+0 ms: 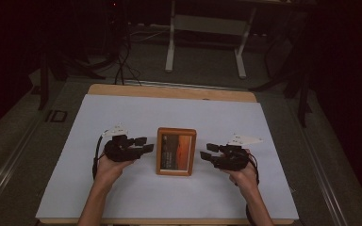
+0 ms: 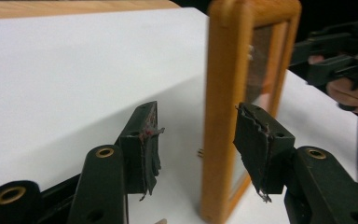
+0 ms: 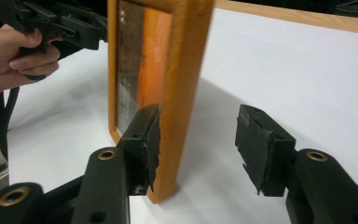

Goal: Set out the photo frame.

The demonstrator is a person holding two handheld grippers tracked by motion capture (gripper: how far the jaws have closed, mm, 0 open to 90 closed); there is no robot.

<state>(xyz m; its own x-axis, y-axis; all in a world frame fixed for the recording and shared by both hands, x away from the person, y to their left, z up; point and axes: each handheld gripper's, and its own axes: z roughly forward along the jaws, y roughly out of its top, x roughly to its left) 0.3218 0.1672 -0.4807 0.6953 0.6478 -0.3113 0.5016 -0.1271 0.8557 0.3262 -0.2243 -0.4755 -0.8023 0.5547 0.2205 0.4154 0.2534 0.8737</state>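
Observation:
A wooden picture frame (image 1: 176,150) with an orange-and-dark picture lies flat on the white sheet, mid-table. My left gripper (image 1: 146,144) is held at its left side and my right gripper (image 1: 206,151) at its right side, both open and pointing inward. In the left gripper view the frame's wooden edge (image 2: 223,93) lines up with the gap of that gripper (image 2: 198,144), close to the right-hand pad (image 2: 256,144). In the right gripper view the frame's edge (image 3: 182,70) sits just beside the left-hand pad (image 3: 149,140) of that gripper (image 3: 200,144). I cannot tell whether either touches the frame.
The white sheet (image 1: 122,197) covers most of the wooden table (image 1: 169,92). Beyond the far edge, a white-legged desk (image 1: 207,28) and cables (image 1: 122,66) stand on the dim floor. Dark furniture flanks both sides.

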